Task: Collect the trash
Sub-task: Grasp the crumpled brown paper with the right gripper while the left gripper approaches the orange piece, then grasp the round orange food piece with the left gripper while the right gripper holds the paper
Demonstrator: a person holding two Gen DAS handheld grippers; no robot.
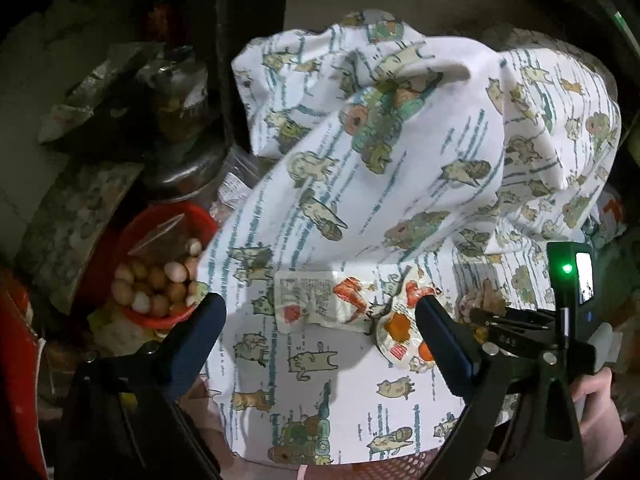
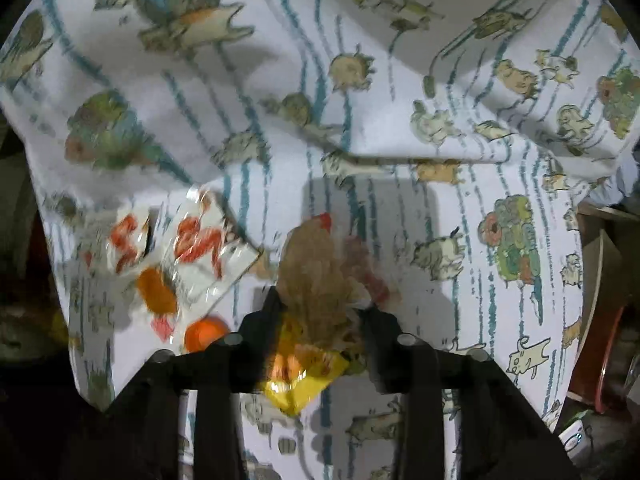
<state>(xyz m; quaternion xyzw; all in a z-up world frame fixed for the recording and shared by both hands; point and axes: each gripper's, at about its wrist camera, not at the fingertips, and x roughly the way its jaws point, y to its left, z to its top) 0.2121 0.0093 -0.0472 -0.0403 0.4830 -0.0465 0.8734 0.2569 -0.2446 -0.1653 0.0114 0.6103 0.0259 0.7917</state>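
1. One cat-print cloth (image 1: 320, 380) covers the surface; a red bowl of eggs (image 1: 160, 280) sits at its left edge.
2. Left claw (image 1: 316, 312) spread over a flat wrapper (image 1: 316, 300); right claw (image 2: 320, 312) pinching a crumpled yellow wrapper (image 2: 308, 376).

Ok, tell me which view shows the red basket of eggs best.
The left wrist view: the red basket of eggs sits at the left, beside the cat-print cloth, with a clear plastic bag lying over the eggs. The right wrist view does not show it; there the cloth fills the frame.
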